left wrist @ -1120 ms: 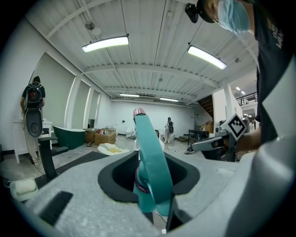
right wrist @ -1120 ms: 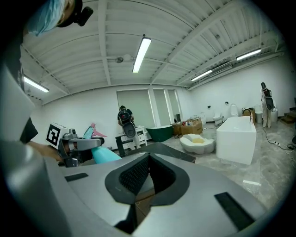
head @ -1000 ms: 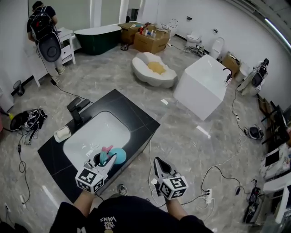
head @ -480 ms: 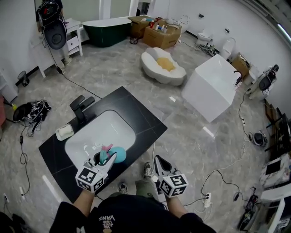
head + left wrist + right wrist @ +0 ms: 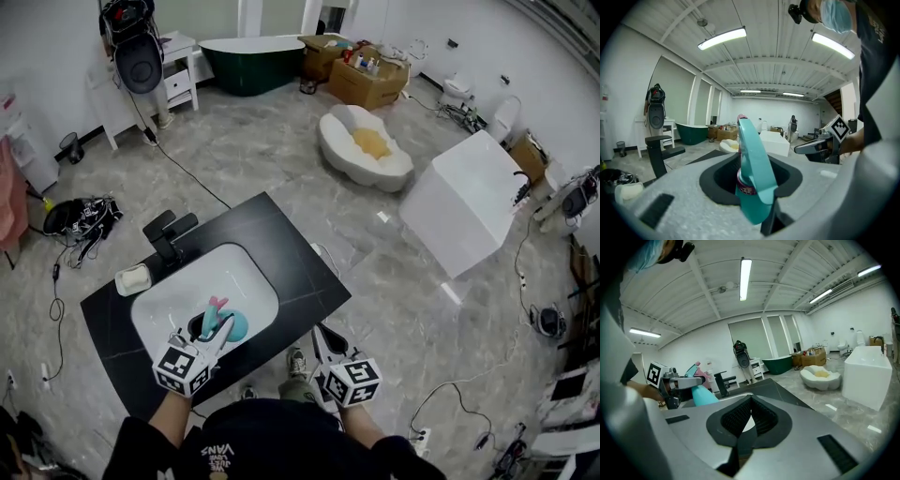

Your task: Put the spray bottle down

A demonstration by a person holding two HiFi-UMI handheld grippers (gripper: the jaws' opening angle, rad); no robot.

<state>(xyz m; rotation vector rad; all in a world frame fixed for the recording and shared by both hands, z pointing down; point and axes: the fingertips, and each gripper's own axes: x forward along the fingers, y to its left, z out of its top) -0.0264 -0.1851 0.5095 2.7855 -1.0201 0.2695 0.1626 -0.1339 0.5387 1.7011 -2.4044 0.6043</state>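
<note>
Holding the spray bottle (image 5: 752, 173) is the left gripper (image 5: 220, 330). Its jaws are squeezed onto the bottle up by the neck, just under the pink trigger. The blue-green body hangs below the jaws. The right gripper (image 5: 325, 339) is close by. Its jaws are pressed together with nothing in them, out past the near edge of the black counter (image 5: 281, 253).

The bottle is in the air over the near end of the white sink (image 5: 178, 300). It is not touching anything but the jaws.

It looks like smooth plastic, so it may be a bit slippery, and it may squash if squeezed too hard. It will not break easily. I cannot tell how much is inside. If it is full it will be heavier at the bottom and may swing. The neck seems a good place to hold, since the head stops it sliding down.

The sink bowl is curved, so the bottle could tip there. The flat counter looks safer. Farther back stand a soap dish (image 5: 133, 277) and the black tap (image 5: 167, 234).
</note>
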